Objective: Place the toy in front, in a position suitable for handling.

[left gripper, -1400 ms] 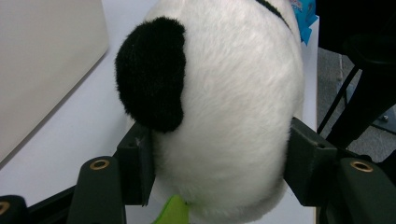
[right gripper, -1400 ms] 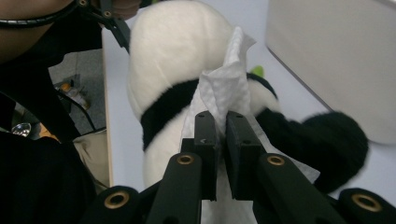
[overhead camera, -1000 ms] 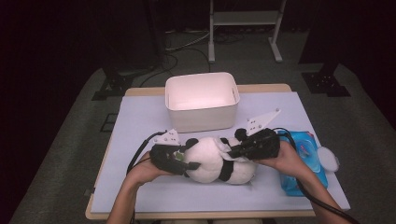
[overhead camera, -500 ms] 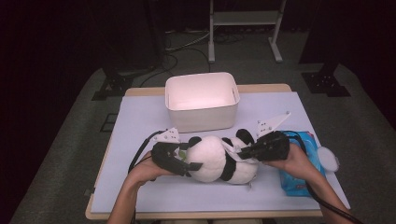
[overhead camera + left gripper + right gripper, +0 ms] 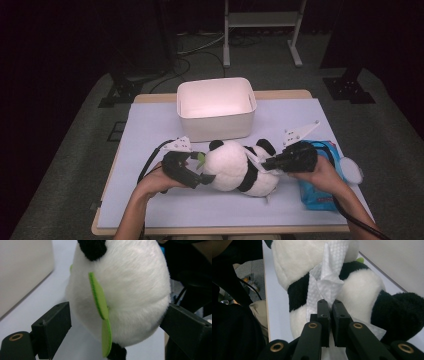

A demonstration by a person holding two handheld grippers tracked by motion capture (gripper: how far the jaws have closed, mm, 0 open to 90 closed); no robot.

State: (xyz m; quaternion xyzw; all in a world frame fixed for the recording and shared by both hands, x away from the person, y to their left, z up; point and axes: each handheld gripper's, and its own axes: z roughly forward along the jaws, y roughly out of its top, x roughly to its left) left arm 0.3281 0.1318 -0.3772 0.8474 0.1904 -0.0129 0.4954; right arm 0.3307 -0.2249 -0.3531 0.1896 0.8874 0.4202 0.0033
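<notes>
With my right gripper [image 5: 329, 305] pinched on a white wipe [image 5: 327, 280] against the plush panda [image 5: 239, 167] lying at 6 o'clock of the white bin [image 5: 216, 107], I steady its head between my left gripper [image 5: 117, 322]'s just-widened jaws and wipe gently.

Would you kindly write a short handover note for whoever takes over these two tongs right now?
Left tongs: open, the jaws have just been opening; they straddle the plush panda's head without pressing it.
Right tongs: shut on a white wipe, held against the panda's back.
Things: plush panda lies on its side on the table, in front of the white bin; blue wipe pack lies by the right hand.
Done: a wipe is taken up and on the toy.
Left, as I judge it: steady the panda again, wipe it over, then probably put it in the bin.
</notes>
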